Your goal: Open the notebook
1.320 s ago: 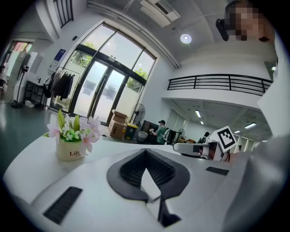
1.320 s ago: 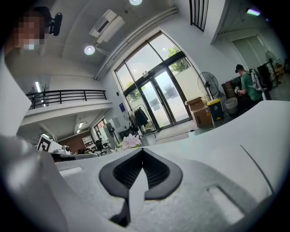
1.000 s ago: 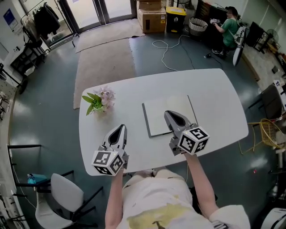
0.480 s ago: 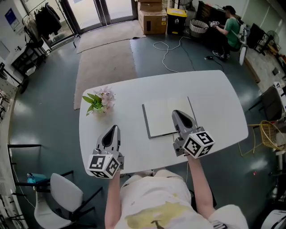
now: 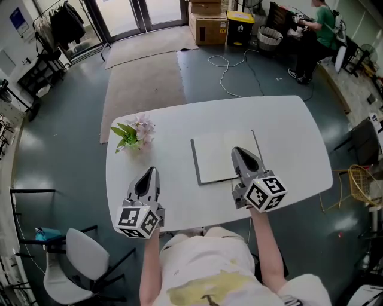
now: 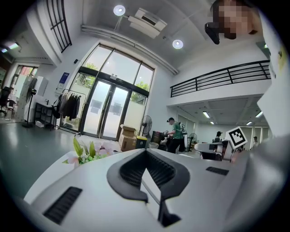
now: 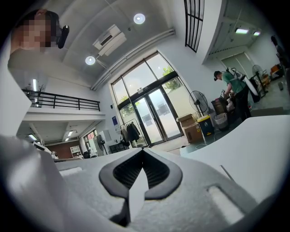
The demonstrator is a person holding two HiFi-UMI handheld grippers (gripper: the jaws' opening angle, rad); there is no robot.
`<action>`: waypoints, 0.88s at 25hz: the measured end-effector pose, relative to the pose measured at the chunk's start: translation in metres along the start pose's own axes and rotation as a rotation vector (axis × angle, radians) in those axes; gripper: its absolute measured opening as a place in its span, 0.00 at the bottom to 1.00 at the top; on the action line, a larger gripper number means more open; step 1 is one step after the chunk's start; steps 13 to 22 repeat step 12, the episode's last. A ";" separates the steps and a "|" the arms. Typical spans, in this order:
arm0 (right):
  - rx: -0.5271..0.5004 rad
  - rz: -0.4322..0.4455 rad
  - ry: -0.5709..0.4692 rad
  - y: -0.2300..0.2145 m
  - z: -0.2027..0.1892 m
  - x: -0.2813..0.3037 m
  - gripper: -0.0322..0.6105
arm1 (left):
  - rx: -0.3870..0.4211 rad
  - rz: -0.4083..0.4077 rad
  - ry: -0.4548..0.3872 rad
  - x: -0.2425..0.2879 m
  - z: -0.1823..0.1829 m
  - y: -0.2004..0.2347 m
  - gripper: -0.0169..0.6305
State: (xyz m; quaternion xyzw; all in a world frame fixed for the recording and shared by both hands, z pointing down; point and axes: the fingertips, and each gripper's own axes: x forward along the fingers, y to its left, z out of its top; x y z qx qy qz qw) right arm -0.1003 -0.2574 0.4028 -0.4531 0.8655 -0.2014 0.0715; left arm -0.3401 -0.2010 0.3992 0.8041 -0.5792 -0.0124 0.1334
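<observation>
White top (image 5: 206, 263), grey left gripper (image 5: 151, 171) and right gripper (image 5: 236, 150)
Yellow print (image 5: 209, 285) on the top's front; each gripper a smooth shell with black ribbed pads (image 6: 131, 171), carrying a cube (image 5: 263, 192) of black-and-white square markers

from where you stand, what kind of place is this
Probably the ground-floor lobby of an office or lab workspace: tall glass entrance doors, a mezzanine railing overhead, and cardboard boxes stacked on the floor beyond the white table.
</observation>
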 end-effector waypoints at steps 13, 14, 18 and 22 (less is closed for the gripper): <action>-0.043 -0.027 0.004 -0.011 0.004 -0.001 0.06 | 0.019 0.046 0.016 0.002 0.001 0.005 0.02; -0.043 -0.027 0.004 -0.011 0.004 -0.001 0.06 | 0.019 0.046 0.016 0.002 0.001 0.005 0.02; -0.043 -0.027 0.004 -0.011 0.004 -0.001 0.06 | 0.019 0.046 0.016 0.002 0.001 0.005 0.02; -0.043 -0.027 0.004 -0.011 0.004 -0.001 0.06 | 0.019 0.046 0.016 0.002 0.001 0.005 0.02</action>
